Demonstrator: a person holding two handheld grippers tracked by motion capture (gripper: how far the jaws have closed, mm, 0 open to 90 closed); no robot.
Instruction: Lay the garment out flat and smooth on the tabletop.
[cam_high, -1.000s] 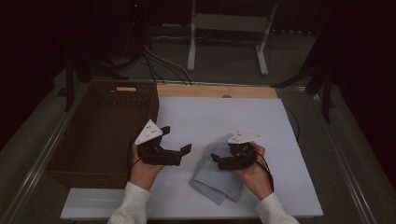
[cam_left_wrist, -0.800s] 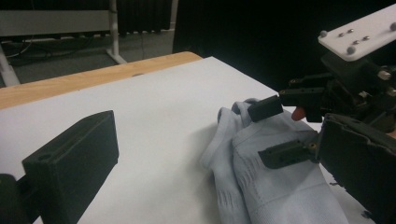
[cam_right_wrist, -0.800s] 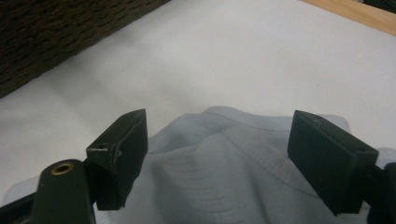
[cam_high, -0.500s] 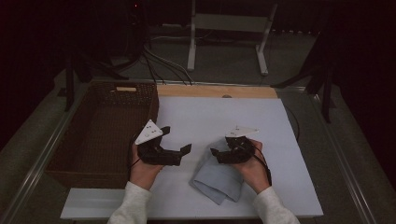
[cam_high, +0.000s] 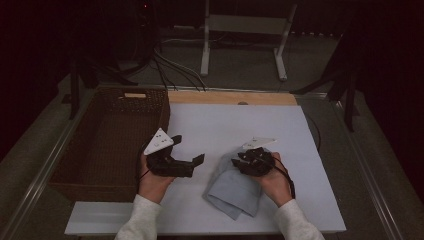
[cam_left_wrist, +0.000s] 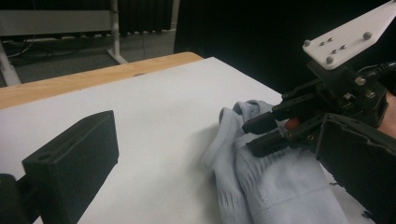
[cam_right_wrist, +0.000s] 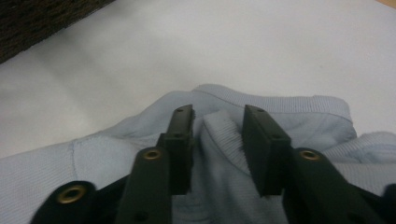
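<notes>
The room is dim, its far side black; a white board (cam_high: 235, 125) covers the table, with a strip of bare wood (cam_high: 230, 97) along its far edge; a metal rail (cam_high: 35, 185) runs down the table's left side; beyond, on a grey floor (cam_high: 240, 60), stands a white stand (cam_high: 245, 25) on two legs; dark cables (cam_high: 170, 65) trail across the floor at the left.

White sleeves (cam_high: 141, 220); black claws (cam_high: 248, 161), pale three-cornered plates (cam_high: 158, 141)

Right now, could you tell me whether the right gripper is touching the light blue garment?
Touching: in the right gripper view, the right gripper has just been closing, and a raised fold of the light blue garment sits pinched between its jaws.
</notes>
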